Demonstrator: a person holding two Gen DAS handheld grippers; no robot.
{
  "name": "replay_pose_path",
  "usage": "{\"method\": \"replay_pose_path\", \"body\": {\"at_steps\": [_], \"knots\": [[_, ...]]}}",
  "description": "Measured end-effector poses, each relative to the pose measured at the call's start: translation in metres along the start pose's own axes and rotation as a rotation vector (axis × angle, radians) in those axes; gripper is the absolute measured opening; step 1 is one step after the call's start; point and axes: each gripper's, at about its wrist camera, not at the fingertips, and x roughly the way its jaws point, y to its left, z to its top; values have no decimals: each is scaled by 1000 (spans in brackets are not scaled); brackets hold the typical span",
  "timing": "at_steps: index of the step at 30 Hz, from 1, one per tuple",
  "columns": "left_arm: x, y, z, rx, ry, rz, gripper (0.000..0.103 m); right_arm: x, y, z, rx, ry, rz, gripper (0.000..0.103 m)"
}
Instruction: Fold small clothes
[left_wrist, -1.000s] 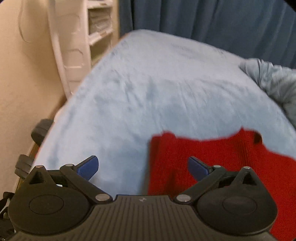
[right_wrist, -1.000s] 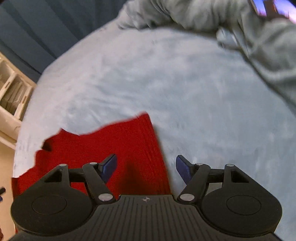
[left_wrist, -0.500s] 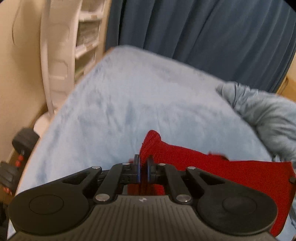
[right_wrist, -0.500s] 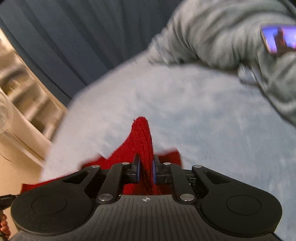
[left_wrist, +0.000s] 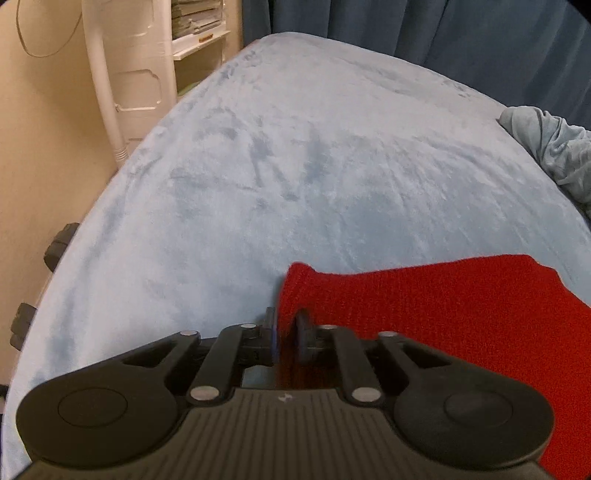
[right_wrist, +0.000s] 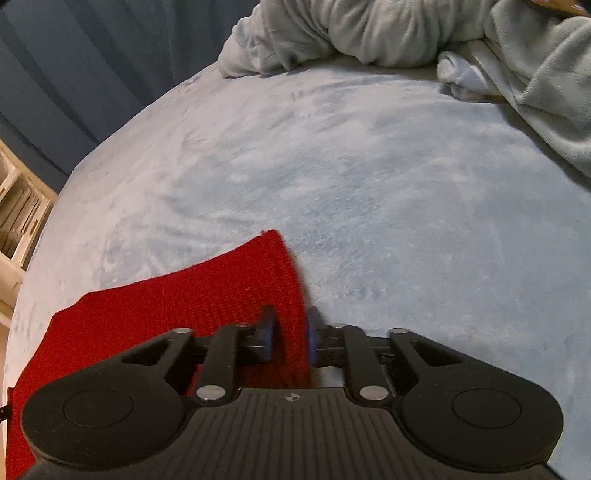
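Jaws of the left gripper and right gripper have just been opening and stand narrowly apart, each with a corner of the red knit cloth between them, the cloth lying on the pale blue blanket near a heap of grey clothes.

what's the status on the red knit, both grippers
Left gripper and right gripper jaws just opening, red knit corners between them. Knit lies on the blue blanket. Grey bedding bunched beyond, not in the way.
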Motion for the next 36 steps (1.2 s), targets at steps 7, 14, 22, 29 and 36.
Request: {"method": "replay_pose_path", "body": {"at_steps": [7,14,22,29,36], "knots": [[-61,18,-25,-59,-67,84,87,-57,-37,-17,300,-28,14,66],[-184,3,-110,-37,-154,89,103,-173,-2,-102,76,-36,63,67],[-283,-40,-203,-8,-79,61,103,-276,60,-191,-240,-35,160,78],[-333,-76,-255,134,-104,20,103,-330,79,-249,-367,-101,119,81],[-365,-85,-269,179,-176,-5,103,-352,86,-266,-383,-128,131,81]]}}
